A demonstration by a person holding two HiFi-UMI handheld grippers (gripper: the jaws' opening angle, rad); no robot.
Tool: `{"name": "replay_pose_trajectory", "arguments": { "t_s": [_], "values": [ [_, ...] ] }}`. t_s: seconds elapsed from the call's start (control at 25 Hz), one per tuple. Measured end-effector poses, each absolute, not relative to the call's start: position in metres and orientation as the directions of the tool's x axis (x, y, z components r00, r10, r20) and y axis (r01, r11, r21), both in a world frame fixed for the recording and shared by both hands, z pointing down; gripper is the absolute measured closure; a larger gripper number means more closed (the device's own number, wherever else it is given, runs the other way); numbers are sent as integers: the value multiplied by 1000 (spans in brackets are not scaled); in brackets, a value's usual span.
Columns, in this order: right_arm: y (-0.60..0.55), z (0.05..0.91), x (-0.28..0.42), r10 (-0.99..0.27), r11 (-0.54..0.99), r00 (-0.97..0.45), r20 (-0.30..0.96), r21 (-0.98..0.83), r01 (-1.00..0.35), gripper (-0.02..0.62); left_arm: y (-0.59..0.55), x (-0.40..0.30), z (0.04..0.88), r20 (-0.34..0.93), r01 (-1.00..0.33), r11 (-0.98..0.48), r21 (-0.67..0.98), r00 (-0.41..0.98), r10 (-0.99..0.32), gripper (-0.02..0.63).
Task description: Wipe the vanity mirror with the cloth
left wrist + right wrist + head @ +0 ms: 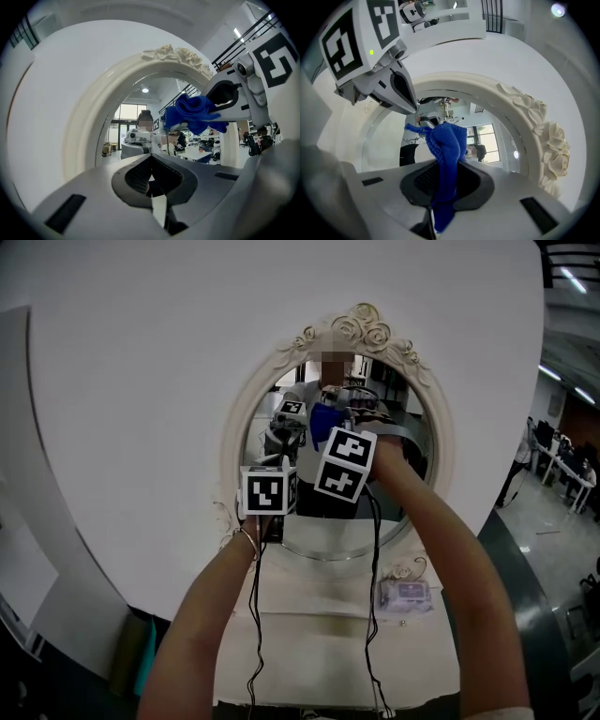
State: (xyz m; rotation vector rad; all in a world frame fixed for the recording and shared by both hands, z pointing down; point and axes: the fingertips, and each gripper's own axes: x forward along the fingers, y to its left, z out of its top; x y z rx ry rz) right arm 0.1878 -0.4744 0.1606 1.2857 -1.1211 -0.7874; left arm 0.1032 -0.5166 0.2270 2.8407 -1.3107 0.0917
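1. We are at the wiping step. Our right hand-held gripper point(450, 187) is clamped on the bunched blue knitted cloth point(446, 140), which is raised to the oval mirror in its cream carved frame point(234, 442). We cannot confirm that it touches the glass.
2. Our left hand-held gripper point(151, 180), just beside it, has its jaws closed on nothing.
3. Next, we judge, the cloth needs pressing on and sweeping across.
4. Only the head view shows the pale counter point(309, 652) below, and only the gripper views show the jaws.
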Motion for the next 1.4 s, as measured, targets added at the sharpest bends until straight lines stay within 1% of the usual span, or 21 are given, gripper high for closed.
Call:
{"name": "replay_pose_trajectory", "arguments": {
  "t_s": [0.32,0.6,0.72,1.28,1.4],
  "values": [
    [-475,209,185,-916,224,299,267,960,-170,531,-518,99,275,118,-759,-651,12,648,-753,601],
    [-474,274,179,-889,312,290,355,932,-183,531,-510,96,336,204,-760,-648,37,641,-740,603],
    [-474,302,177,-875,349,276,397,914,-208,531,-510,93,359,237,-765,-642,55,635,-736,601],
    [-475,416,170,-845,430,212,490,860,-275,531,-489,97,467,393,-752,-654,75,625,-674,601],
    [-472,448,169,-819,474,198,539,830,-295,531,-484,96,489,416,-756,-650,79,618,-668,601]
  ]
}}
